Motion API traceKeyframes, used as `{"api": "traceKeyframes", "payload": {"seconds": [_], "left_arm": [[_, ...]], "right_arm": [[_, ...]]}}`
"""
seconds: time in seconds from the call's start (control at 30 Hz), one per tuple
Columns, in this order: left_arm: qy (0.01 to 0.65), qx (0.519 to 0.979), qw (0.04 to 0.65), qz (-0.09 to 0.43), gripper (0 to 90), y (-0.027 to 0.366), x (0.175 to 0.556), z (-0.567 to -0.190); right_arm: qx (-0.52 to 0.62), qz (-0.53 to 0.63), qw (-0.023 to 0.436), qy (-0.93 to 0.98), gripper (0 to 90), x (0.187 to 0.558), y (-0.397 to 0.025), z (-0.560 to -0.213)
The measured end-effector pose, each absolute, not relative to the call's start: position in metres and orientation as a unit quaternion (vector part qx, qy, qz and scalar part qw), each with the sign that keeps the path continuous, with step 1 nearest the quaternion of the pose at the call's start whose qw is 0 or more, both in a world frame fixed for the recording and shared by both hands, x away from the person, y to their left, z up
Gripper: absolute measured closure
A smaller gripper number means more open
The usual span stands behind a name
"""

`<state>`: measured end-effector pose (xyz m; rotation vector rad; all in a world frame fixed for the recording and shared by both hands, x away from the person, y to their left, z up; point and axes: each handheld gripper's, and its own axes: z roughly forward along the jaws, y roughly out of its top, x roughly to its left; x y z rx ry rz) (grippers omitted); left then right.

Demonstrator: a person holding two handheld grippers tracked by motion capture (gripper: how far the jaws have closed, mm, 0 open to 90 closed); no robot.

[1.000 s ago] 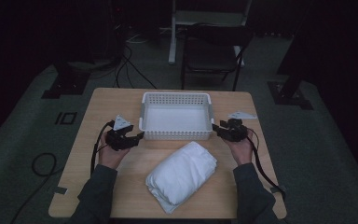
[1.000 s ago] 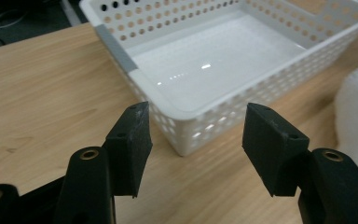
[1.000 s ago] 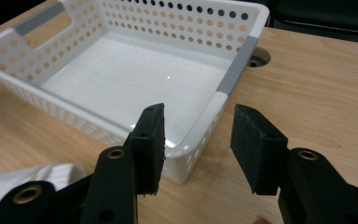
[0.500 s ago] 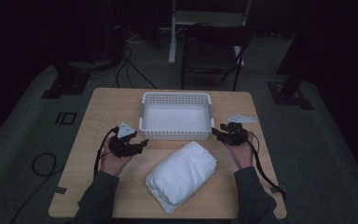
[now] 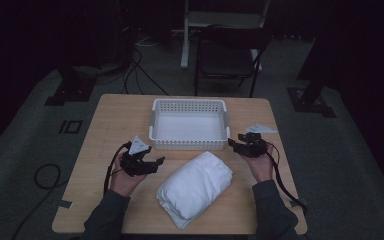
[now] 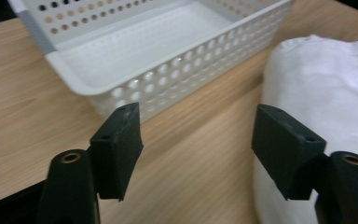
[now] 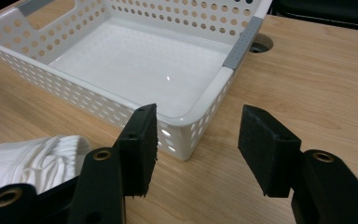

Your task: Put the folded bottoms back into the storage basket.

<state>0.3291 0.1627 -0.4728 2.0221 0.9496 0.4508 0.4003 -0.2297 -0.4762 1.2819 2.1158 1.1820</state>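
on the near middle of the light wooden table (image 5: 105, 130), a folded white cloth bundle (image 5: 195, 187) lies slantwise, its far end just short of the front wall of the white perforated plastic basket (image 5: 189, 145), near it but apart. the bundle rests flat on the wood, untouched by either tool.

just to its left, the left gripper (image 5: 152, 164) is held low over the table with its black jaws spread wide and nothing between them. in the left gripper view, the left gripper (image 6: 196, 135) frames bare wood, with the cloth bundle (image 6: 326, 88) by one jaw and the basket (image 6: 121, 70) corner beyond the other.

to the right of the bundle's far end, the right gripper (image 5: 231, 144) sits beside the basket's near right corner, jaws also spread and holding nothing. in the right gripper view, the right gripper (image 7: 198, 144) points at the basket (image 7: 186, 121) corner, with an edge of the cloth bundle (image 7: 32, 161) low at the side.

the basket stands at the table's far middle, with grey strips at its corners.
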Motion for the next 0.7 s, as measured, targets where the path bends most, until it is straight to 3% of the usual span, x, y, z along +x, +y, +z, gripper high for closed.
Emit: {"api": "traceKeyframes", "payload": {"seconds": [0.7], "left_arm": [[0.326, 0.844, 0.411, 0.113, 18.9, 0.122, 0.285, -0.494]], "right_arm": [[0.454, 0.417, 0.197, 0.762, 43.2, 0.396, -0.227, -0.479]]}}
